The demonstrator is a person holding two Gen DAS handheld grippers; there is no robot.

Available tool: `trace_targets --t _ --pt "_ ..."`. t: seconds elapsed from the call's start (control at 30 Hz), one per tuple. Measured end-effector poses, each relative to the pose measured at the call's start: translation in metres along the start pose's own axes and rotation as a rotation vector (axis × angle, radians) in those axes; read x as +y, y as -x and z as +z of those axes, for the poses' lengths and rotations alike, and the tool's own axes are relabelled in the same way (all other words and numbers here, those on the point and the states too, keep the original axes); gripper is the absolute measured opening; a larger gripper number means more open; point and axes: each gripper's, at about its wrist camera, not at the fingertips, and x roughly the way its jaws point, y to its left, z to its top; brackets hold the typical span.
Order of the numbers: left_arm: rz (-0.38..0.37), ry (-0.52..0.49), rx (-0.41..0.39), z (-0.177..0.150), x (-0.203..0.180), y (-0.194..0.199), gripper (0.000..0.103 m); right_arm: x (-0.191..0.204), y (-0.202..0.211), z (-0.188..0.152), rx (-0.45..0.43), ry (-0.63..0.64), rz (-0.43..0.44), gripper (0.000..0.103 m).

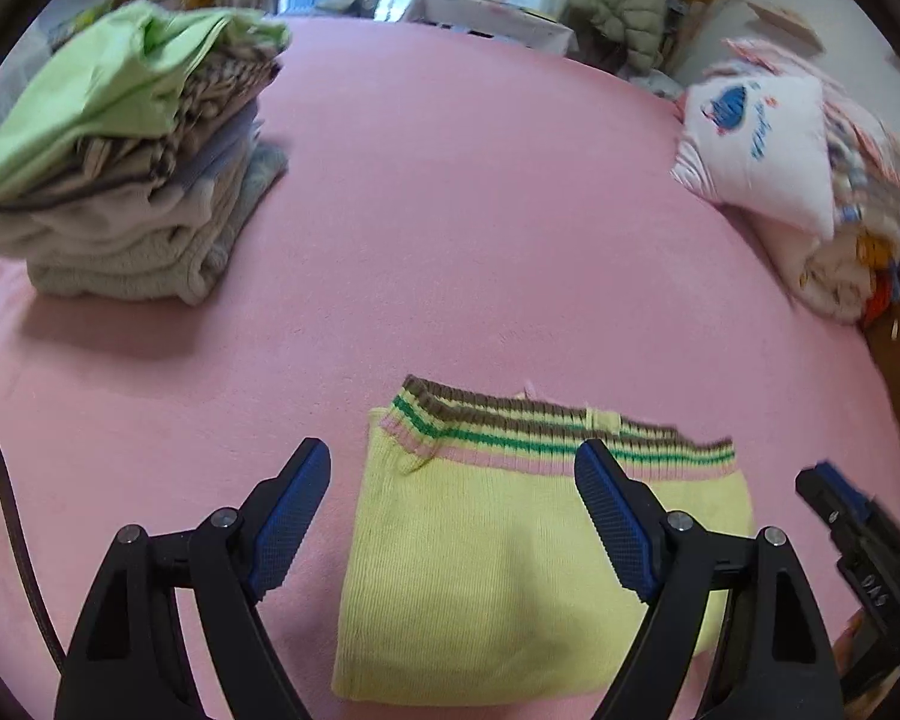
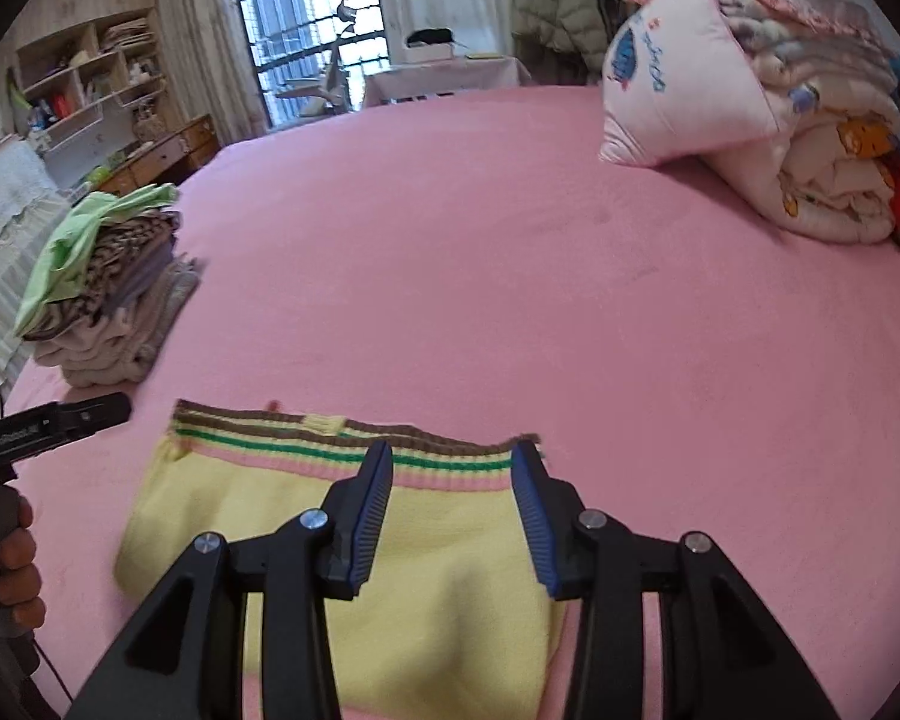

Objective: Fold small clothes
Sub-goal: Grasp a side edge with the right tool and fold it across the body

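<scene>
A small yellow knit garment (image 1: 510, 570) with a brown, green and pink striped hem lies folded flat on the pink bed (image 1: 450, 210). It also shows in the right wrist view (image 2: 438, 540). My left gripper (image 1: 453, 468) is open and empty, hovering over the garment's left part. My right gripper (image 2: 453, 468) is open and empty above the garment's right part, near the striped hem. The right gripper's tip (image 1: 834, 492) shows at the right edge of the left wrist view, and the left gripper (image 2: 60, 420) shows at the left of the right wrist view.
A stack of folded clothes (image 1: 132, 168) topped by a light green piece sits at the bed's far left; it also shows in the right wrist view (image 2: 108, 282). A pink pillow (image 2: 684, 78) and a rolled quilt (image 2: 834, 144) lie at the far right. Shelves (image 2: 84, 84) stand beyond the bed.
</scene>
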Motion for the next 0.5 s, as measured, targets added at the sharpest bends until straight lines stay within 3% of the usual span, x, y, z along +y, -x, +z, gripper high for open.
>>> trace_targets --t 0.07,0.2,0.3,0.5 --pt "0.007 -0.054 0.004 -0.008 -0.012 0.001 0.083 0.011 -0.001 -0.003 0.002 0.026 0.04 0.04" --pt "-0.012 -0.164 0.026 -0.03 -0.042 -0.007 0.083 0.031 -0.016 -0.011 0.032 0.068 0.074 0.023" --pt "-0.007 -0.198 0.023 -0.037 -0.056 -0.021 0.083 0.04 -0.039 -0.017 0.074 0.064 0.104 0.021" --pt "0.095 -0.201 0.054 -0.036 -0.048 -0.068 0.08 0.043 -0.092 -0.03 0.169 0.022 0.112 0.017"
